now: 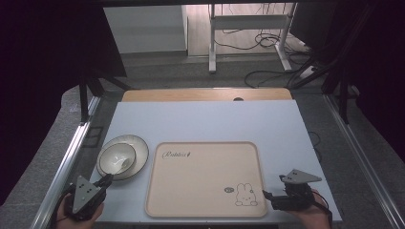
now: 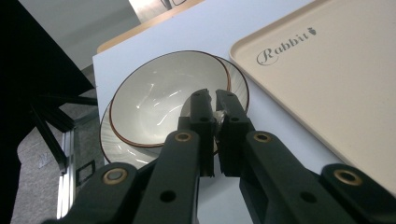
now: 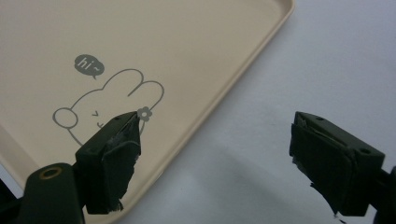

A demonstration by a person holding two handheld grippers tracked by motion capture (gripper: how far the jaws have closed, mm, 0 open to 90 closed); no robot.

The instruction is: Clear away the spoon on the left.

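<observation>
Up close, the left tongs point(image 2: 215, 100) pinch the bowl point(image 2: 159, 98) rim, on its plate point(image 2: 116, 149); right tongs point(image 3: 215, 158) gape wide over the tray point(image 3: 187, 42) edge and worktop point(image 3: 327, 56).

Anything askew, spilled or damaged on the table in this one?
Nothing spilled or broken. One oddity: the bowl sits off-centre on its plate, and the padding on the right gripper jaws looks frayed. The tray lies square and bare.

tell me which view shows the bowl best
The left gripper view: the bowl sits close and large on its plate, brown rim clear, behind the shut left claw. The high view shows it small.
</observation>
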